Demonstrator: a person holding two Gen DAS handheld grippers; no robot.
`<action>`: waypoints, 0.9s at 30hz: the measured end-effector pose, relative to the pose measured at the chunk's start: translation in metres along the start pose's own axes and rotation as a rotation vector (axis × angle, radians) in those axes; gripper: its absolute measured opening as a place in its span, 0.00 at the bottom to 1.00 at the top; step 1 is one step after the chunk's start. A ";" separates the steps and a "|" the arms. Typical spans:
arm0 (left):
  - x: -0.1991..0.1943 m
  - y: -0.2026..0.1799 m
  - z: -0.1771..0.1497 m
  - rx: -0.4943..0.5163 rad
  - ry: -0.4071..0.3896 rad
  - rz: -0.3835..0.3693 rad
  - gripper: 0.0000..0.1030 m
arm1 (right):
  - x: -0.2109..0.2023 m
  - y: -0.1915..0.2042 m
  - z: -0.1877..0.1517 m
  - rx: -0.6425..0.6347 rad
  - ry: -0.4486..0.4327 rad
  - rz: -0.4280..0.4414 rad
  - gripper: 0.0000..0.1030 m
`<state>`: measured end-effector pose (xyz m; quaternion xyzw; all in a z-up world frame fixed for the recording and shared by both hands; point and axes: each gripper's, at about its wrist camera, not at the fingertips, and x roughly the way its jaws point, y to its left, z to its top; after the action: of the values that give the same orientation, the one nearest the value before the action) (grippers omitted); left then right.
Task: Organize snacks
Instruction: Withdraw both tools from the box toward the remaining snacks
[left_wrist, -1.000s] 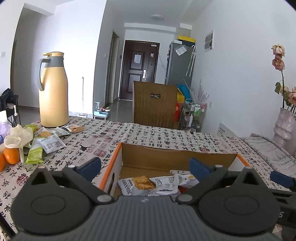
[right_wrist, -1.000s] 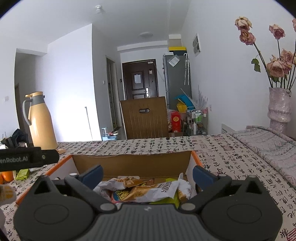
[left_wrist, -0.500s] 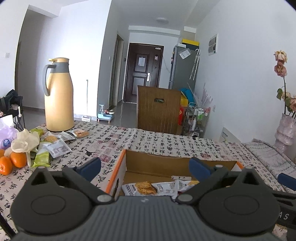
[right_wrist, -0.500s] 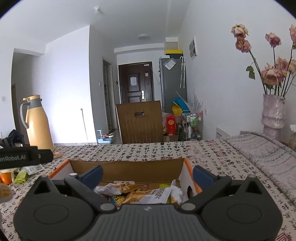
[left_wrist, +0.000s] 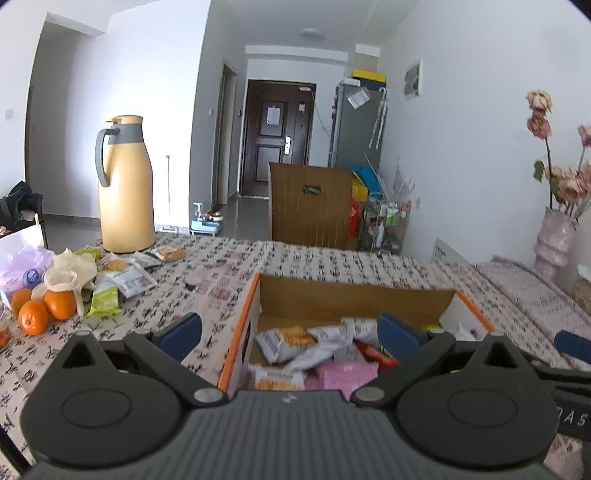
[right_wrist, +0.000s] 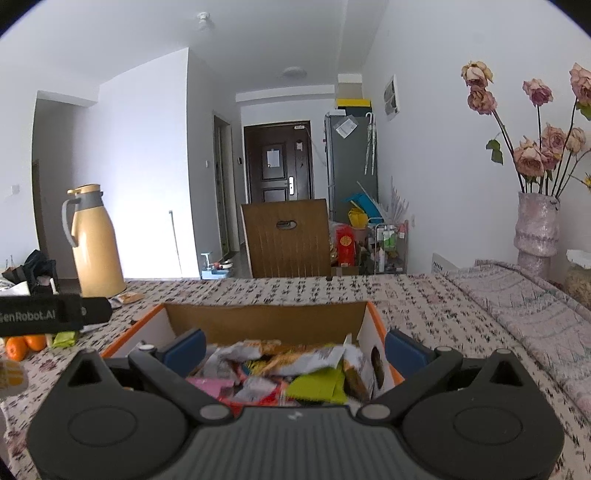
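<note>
Brown cardboard box with orange edges (left_wrist: 354, 301) sits on your desk (left_wrist: 317, 262), which wears a cloth with black writing all over it. Your left tongs (left_wrist: 290, 328) are spread wide and hold nothing. They hang near the box's left wall. Your right tongs (right_wrist: 293, 345) are spread wide too, with nothing in them, and they hang over the box (right_wrist: 266, 317).

Inside the box you can see a pile of snack packets (left_wrist: 295, 341), some white, one pink (left_wrist: 347, 373). From the right side a green packet (right_wrist: 319, 384) shows on top.

More snack packets (left_wrist: 123, 278) lie loose on the desk, well apart from the box, to its left. Beside them are small oranges (left_wrist: 44, 312) and a tall yellow jug with a grey handle (left_wrist: 125, 188).
</note>
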<state>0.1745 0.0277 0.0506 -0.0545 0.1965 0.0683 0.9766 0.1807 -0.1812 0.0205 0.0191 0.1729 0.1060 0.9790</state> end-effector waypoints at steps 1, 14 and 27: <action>-0.003 0.001 -0.004 0.004 0.008 -0.003 1.00 | -0.003 0.001 -0.002 -0.002 0.006 0.002 1.00; -0.025 0.020 -0.058 0.044 0.099 -0.029 1.00 | -0.034 -0.001 -0.051 0.015 0.131 -0.009 1.00; -0.006 0.033 -0.093 0.032 0.187 -0.058 1.00 | -0.024 0.001 -0.077 0.003 0.231 -0.015 1.00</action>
<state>0.1291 0.0470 -0.0350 -0.0507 0.2864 0.0316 0.9562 0.1323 -0.1857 -0.0437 0.0070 0.2846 0.1001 0.9534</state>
